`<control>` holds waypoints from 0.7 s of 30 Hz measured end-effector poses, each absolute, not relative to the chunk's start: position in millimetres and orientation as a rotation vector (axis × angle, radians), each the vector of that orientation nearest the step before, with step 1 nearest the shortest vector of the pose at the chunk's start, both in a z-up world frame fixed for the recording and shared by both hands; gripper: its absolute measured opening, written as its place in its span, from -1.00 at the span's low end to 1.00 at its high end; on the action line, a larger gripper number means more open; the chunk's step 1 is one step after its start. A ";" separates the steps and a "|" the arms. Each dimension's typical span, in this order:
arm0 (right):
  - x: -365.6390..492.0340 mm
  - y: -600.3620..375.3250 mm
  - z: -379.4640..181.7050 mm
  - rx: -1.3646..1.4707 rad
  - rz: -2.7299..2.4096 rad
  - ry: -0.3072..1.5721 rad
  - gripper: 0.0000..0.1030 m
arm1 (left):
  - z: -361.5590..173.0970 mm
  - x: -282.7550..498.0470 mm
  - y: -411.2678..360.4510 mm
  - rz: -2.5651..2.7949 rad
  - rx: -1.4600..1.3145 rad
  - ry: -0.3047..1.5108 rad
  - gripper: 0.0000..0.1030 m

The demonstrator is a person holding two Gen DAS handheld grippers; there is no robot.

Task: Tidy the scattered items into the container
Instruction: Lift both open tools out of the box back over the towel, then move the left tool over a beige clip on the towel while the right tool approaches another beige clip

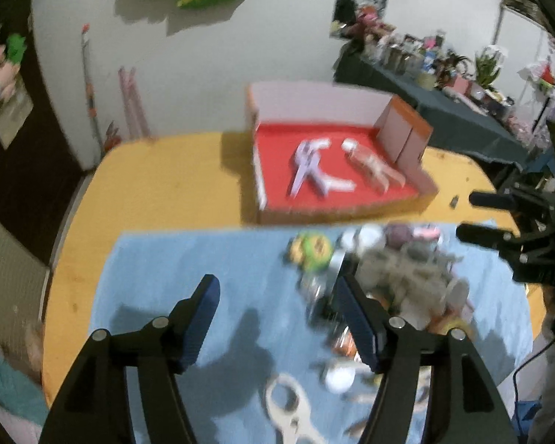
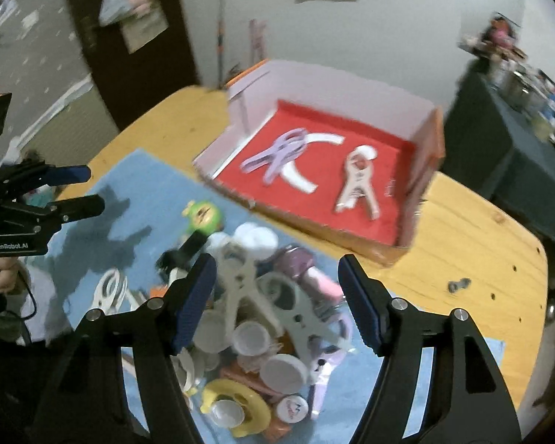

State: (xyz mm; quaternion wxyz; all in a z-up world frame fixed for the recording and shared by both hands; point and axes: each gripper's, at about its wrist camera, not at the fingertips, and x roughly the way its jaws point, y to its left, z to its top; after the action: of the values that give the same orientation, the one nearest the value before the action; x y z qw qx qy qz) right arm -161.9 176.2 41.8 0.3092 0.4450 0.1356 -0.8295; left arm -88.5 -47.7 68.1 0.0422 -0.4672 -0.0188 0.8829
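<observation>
We see the box, a shallow cardboard tray with a red floor and pale walls, on the far part of the yellow wooden table. In it lie 3 things: a lilac clip, a curved white strip touching and partly under that clip, and a pale clip well apart, nearer the box's right wall.

Just in front of the box a blue cloth covers the near part of the table. On it sits the heap of loose things: large grey-white clips, round white lids, a yellow ring, a pink and purple piece, and a lilac clip low in the pile. A green round toy with a black handle lies at the heap's far left edge, and a white clip lies apart on the cloth at the near side. Much of the heap is blurred.

Our left gripper hangs over the cloth beside the heap, its jaws about halfway apart with nothing between them. Our right gripper hangs above the heap, also parted and holding nothing. A hand grips the left tool's handle. A dark table crowded with small things stands at the back right.
</observation>
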 end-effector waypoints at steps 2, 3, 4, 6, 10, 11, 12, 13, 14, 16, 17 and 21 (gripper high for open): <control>-161.2 166.9 37.0 1.168 -2.161 0.394 0.31 | 57.2 -76.9 -53.7 2.701 -1.475 -0.092 0.33; -161.4 161.0 34.8 1.160 -2.136 0.407 0.31 | 52.2 -71.6 -54.5 2.709 -1.491 -0.091 0.33; -161.7 157.3 32.7 1.158 -2.110 0.418 0.31 | 48.3 -66.8 -54.9 2.714 -1.503 -0.089 0.33; -164.2 147.9 28.2 1.152 -2.069 0.444 0.31 | 39.2 -56.4 -54.5 2.719 -1.535 -0.097 0.33; -171.2 134.7 17.0 1.163 -1.980 0.480 0.31 | 18.1 -40.9 -48.0 2.684 -1.613 -0.127 0.33; -173.0 132.2 14.8 1.168 -1.967 0.490 0.31 | 12.3 -37.3 -45.9 2.682 -1.634 -0.131 0.33; -173.7 130.1 12.9 1.168 -1.957 0.500 0.31 | 8.1 -34.7 -44.4 2.678 -1.649 -0.133 0.33; -172.9 129.4 11.6 1.165 -1.945 0.508 0.31 | 2.9 -31.3 -42.1 2.671 -1.665 -0.134 0.33; -171.2 129.0 11.0 1.158 -1.930 0.515 0.31 | -0.5 -28.8 -40.6 2.667 -1.677 -0.134 0.33; -165.4 126.9 9.9 1.133 -1.891 0.553 0.31 | -6.8 -24.4 -37.4 2.671 -1.699 -0.118 0.33; -163.5 125.3 8.7 1.125 -1.879 0.577 0.31 | -9.5 -22.3 -35.6 2.673 -1.712 -0.111 0.33; -163.8 121.4 1.2 1.133 -1.832 0.638 0.31 | -17.9 -17.3 -29.5 2.655 -1.744 -0.115 0.33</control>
State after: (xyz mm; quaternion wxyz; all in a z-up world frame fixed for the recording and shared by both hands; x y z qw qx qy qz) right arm -163.8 121.4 1.2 0.4330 0.4546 0.2559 -0.7351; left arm -17.3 -29.5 -17.9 -0.0185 -0.5485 -0.0361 0.8351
